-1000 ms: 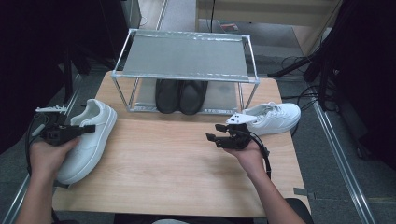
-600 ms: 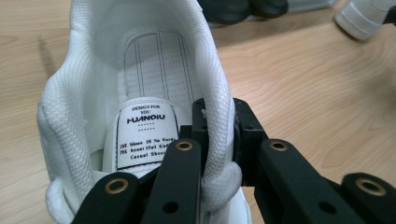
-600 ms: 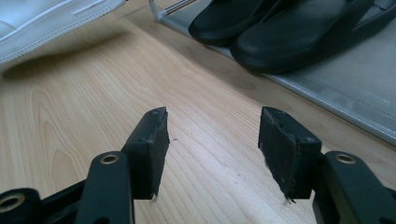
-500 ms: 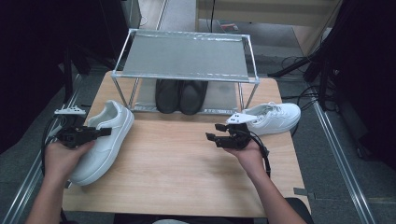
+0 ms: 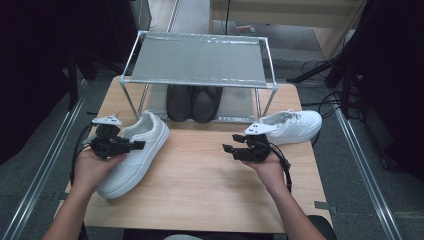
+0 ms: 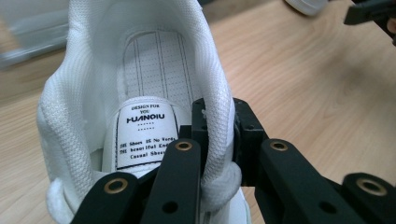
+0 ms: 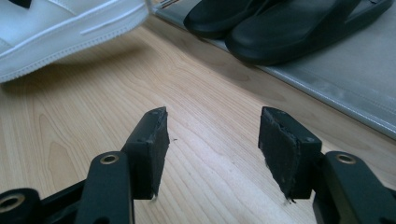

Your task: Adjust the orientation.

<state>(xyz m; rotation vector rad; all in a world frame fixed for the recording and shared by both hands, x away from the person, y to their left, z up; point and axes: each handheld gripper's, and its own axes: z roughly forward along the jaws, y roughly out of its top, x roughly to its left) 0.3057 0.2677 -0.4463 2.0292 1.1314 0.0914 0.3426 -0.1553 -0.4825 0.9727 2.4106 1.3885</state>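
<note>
Left tongs (image 5: 131, 145) were clamped on the heel collar of a white shoe (image 5: 135, 152), which sat angled on the tabletop (image 5: 200, 185), toe toward the rack (image 5: 200, 62). Right tongs (image 7: 212, 154) hovered wide and empty just beside the second white shoe (image 5: 292, 125). Probably both go on the rack; neither was there yet. Black slippers (image 5: 194, 102) already filled the middle of the lower shelf, and the rack's legs narrowed the way in; top shelf was free.
</note>
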